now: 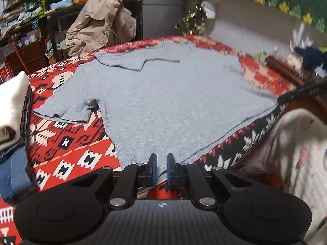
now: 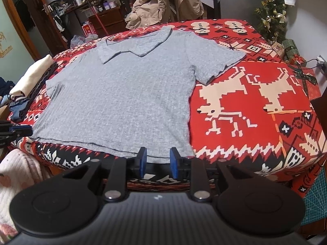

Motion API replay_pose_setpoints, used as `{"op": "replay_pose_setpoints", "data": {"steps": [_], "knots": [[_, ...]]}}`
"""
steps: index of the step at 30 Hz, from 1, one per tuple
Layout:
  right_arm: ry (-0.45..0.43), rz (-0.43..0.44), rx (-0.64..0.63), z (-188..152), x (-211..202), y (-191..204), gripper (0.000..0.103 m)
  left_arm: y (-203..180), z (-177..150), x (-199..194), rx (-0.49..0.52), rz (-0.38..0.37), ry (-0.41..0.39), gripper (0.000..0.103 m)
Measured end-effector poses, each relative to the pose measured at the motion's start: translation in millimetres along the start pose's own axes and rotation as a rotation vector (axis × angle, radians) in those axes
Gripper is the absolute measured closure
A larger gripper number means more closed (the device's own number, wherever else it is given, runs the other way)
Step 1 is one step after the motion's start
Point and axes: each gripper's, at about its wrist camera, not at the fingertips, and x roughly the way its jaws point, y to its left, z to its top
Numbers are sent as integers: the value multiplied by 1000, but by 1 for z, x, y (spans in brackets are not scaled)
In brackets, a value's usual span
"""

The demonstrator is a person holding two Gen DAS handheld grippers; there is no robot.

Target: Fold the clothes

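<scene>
Nearest the lens, the left gripper [image 1: 162, 169], blue jaws parted by a narrow slit, not clamped, with the near-left corner of the grey polo shirt [image 1: 163, 102] lying slack in the gap. Likewise close up in the other view, the right gripper [image 2: 157, 160], jaws set wider apart, straddling the shirt's near hem close to its right corner, pads not pressing on the fabric. Spread flat and face up on the table [image 2: 245, 106], which is draped in a red reindeer-patterned cloth: the shirt itself, hem along the near edge, collar [image 2: 134, 45] at the far end, both short sleeves out to the sides. Right sleeve [image 2: 222, 61] smooth; left sleeve [image 1: 65, 112] slightly puckered at the armpit. Left of the shirt, just beside that sleeve, a stack of folded clothes with a cream garment [image 1: 12, 102] on top and blue denim [image 1: 12, 169] underneath. Beyond the shirt's collar, off the table, a beige jacket [image 2: 163, 4] slung over a chair. Far right of the shirt, past the table's corner, a small decorated Christmas tree [image 2: 271, 14].
</scene>
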Motion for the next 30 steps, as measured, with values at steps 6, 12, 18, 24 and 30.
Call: {"op": "replay_pose_setpoints", "data": {"steps": [6, 12, 18, 24, 30], "knots": [[-8, -3, -2, -1, -3, 1, 70, -24, -10, 1, 225, 147, 16, 86], [7, 5, 2, 0, 2, 1, 70, -47, -22, 4, 474, 256, 12, 84], [8, 7, 4, -1, 3, 1, 69, -58, -29, 11, 636, 273, 26, 83], [16, 9, 6, -4, 3, 0, 69, -63, -29, 17, 721, 309, 32, 83], [13, 13, 7, -4, 3, 0, 69, -68, -31, 23, 798, 334, 39, 83]]}}
